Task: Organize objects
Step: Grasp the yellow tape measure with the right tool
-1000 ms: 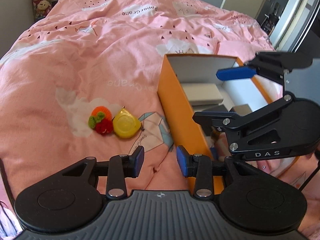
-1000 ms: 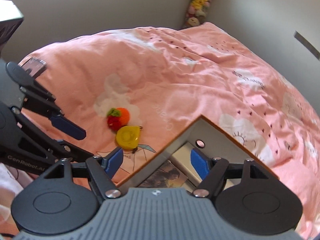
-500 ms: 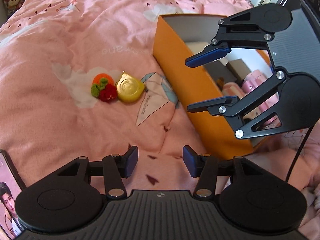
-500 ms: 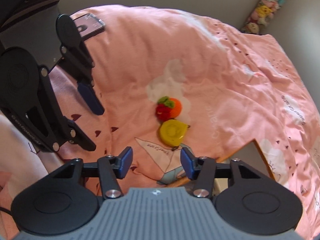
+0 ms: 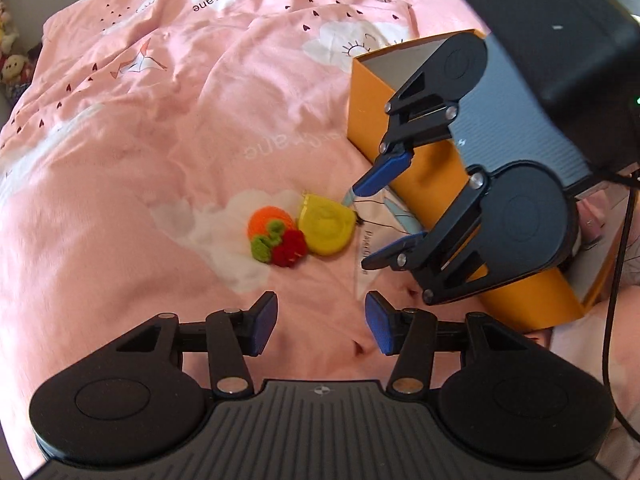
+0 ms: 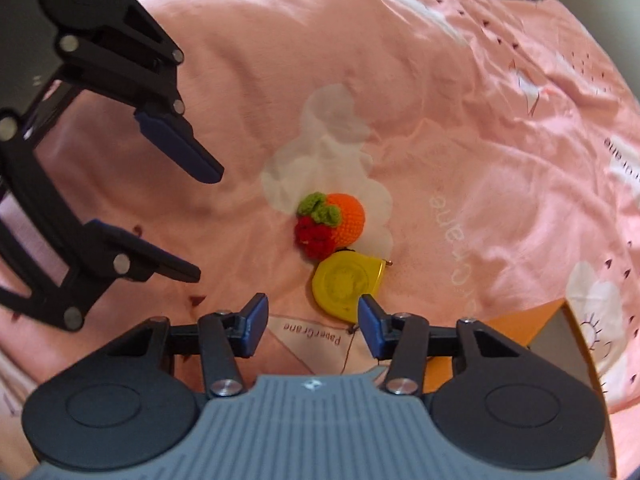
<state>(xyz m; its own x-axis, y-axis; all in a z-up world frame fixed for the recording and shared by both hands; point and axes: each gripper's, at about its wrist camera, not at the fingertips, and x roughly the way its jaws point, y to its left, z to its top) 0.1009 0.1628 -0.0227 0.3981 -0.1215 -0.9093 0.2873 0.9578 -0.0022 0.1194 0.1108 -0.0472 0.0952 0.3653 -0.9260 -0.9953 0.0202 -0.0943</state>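
Observation:
A yellow tape measure (image 5: 326, 224) lies on the pink bedspread, touching a crocheted orange-and-red fruit charm (image 5: 276, 236). Both also show in the right wrist view: the tape measure (image 6: 347, 283) and the charm (image 6: 330, 224). An open orange box (image 5: 420, 168) stands to their right. My right gripper (image 6: 312, 330) is open and empty, its fingers just short of the tape measure; in the left wrist view it (image 5: 372, 224) hangs beside the box. My left gripper (image 5: 320, 324) is open and empty, a little short of the charm, and shows in the right wrist view (image 6: 180, 216).
The box corner (image 6: 560, 328) sits at the right of the right wrist view. The pink bedspread (image 5: 160, 120) is wrinkled, with white cloud prints. Stuffed toys (image 5: 12, 68) stand at the far left edge of the bed.
My right gripper has left the box and come down toward the tape measure, its jaws narrower than at the start. My left gripper has swung left to face the two small objects.

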